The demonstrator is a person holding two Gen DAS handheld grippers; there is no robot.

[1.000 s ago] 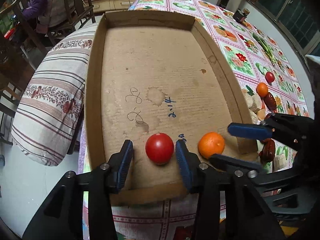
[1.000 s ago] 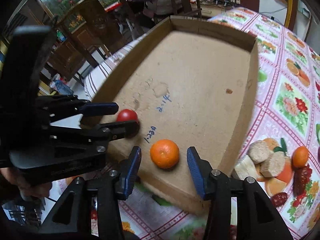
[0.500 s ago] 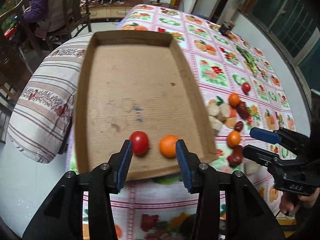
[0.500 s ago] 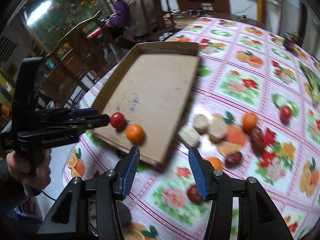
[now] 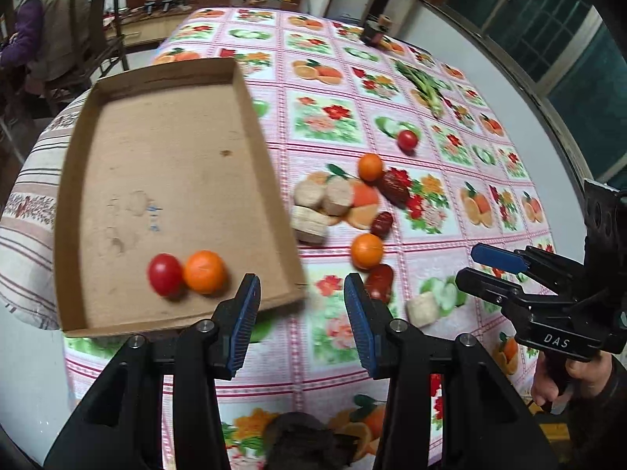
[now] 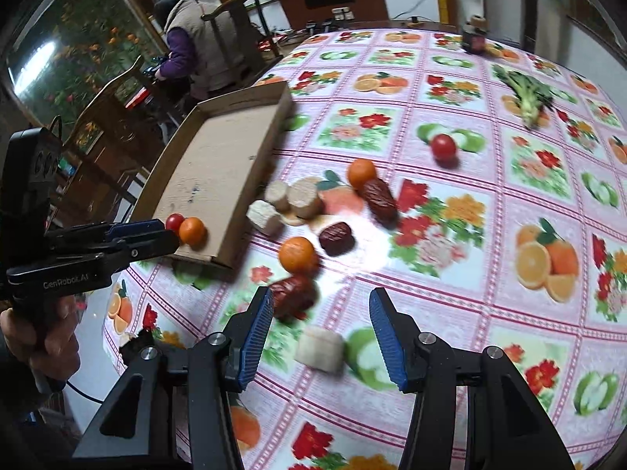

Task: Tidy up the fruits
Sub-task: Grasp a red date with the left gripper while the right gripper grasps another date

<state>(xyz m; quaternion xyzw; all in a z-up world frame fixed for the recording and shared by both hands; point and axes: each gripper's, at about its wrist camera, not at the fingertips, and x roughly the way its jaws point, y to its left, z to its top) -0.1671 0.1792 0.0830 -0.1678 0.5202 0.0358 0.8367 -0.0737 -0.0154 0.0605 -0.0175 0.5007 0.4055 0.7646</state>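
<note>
A tomato (image 5: pixel 164 274) and an orange (image 5: pixel 204 272) sit touching in the cardboard tray (image 5: pixel 117 90) — two oranges (image 6: pixel 298 255), another tomato (image 6: pixel 443 146) and, seemingly, dates remain on the tablecloth (image 6: pixel 450 235). Left gripper (image 5: pixel 299 321) and right gripper (image 6: pixel 319 335) both gape empty.

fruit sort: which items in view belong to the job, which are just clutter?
Job:
- cardboard tray, holding a tomato and an orange
- loose oranges
- loose tomato
- red dates

Lying about:
- pale cut root pieces
- leafy greens
- dark jar
</note>
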